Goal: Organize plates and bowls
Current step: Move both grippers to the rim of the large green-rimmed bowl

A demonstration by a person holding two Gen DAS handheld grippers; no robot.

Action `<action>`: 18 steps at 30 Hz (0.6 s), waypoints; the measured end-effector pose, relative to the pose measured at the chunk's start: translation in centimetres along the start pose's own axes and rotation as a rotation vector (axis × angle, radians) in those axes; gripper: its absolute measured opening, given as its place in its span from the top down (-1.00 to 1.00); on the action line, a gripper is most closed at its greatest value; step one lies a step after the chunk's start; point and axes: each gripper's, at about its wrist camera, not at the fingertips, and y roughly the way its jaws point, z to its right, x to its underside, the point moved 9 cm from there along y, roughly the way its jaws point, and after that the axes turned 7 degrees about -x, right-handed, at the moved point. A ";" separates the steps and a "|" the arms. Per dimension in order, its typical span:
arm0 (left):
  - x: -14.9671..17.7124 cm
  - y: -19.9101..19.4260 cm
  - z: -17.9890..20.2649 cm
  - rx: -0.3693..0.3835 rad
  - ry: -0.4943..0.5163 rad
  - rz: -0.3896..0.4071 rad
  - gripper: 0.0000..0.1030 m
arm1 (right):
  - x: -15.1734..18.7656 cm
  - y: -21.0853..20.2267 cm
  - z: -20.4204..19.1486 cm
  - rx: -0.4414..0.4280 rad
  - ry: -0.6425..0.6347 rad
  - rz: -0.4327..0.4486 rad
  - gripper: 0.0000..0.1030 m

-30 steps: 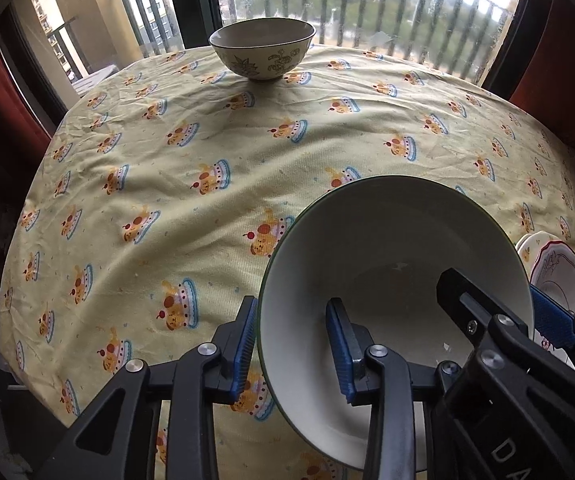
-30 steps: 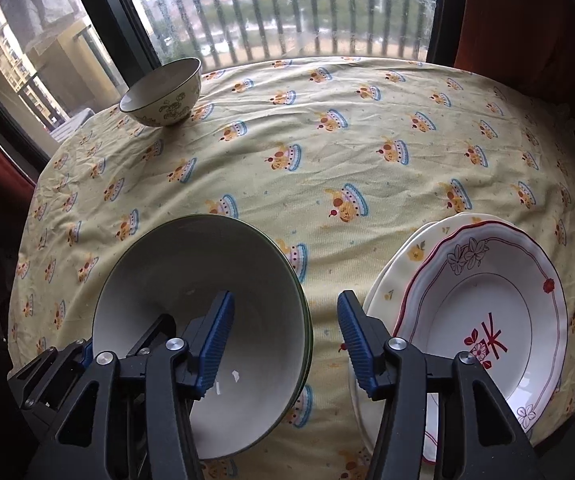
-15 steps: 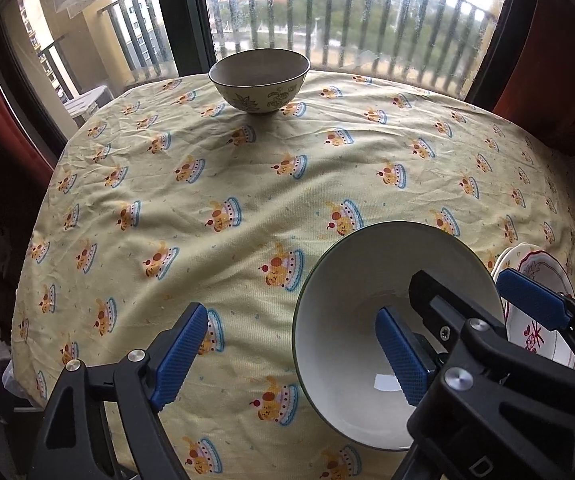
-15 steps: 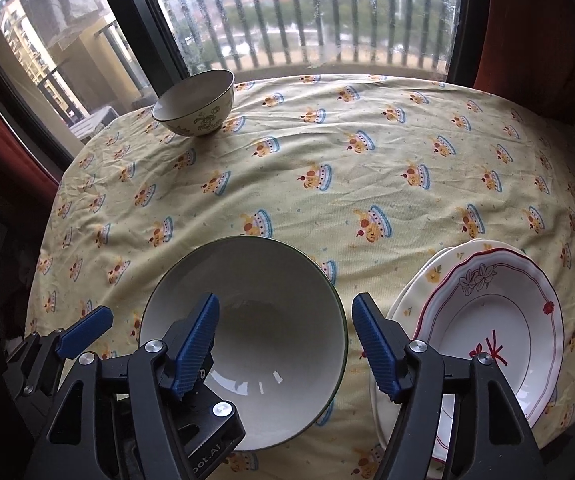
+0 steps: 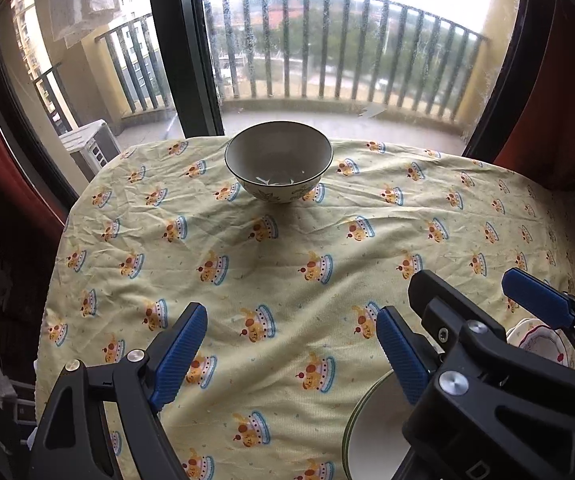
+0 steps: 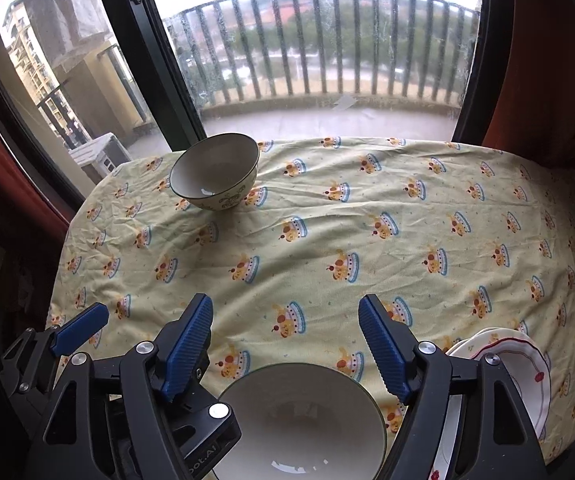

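A large white bowl with a green rim (image 6: 303, 420) rests on the yellow tablecloth (image 6: 327, 248), directly below my right gripper (image 6: 287, 346). The right gripper's jaws are opening and nothing is between them. My left gripper (image 5: 291, 354) hangs open over bare cloth, and the same large bowl (image 5: 371, 432) shows just right of it. Two stacked plates with red trim (image 6: 527, 364) lie to the right of the large bowl. A small patterned bowl (image 5: 279, 160) stands upright at the table's far edge; in the right wrist view this small bowl (image 6: 215, 168) is far left.
The cloth-covered table ends at a window (image 5: 327, 60) with a balcony railing behind it. Dark red curtains (image 6: 547, 60) hang on both sides. A wide stretch of cloth lies between the small bowl and the large bowl.
The left gripper let go of the large bowl's rim and opened wide. Both grippers rose and drew back from the bowl, which stays on the cloth. The right jaws widened.
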 end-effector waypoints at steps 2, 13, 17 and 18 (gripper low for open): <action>-1.4 0.3 -0.5 0.001 0.002 0.016 -0.70 | -1.3 0.3 -0.4 0.006 0.010 0.021 -0.53; -8.2 3.0 -3.2 0.014 0.004 0.074 -0.70 | -8.0 2.9 -2.6 0.043 0.032 0.091 -0.60; -10.4 4.4 -3.9 0.013 0.003 0.091 -0.70 | -10.3 4.4 -3.1 0.060 0.030 0.102 -0.62; -10.9 4.7 -4.0 0.012 0.005 0.097 -0.70 | -10.8 4.8 -3.1 0.068 0.029 0.103 -0.63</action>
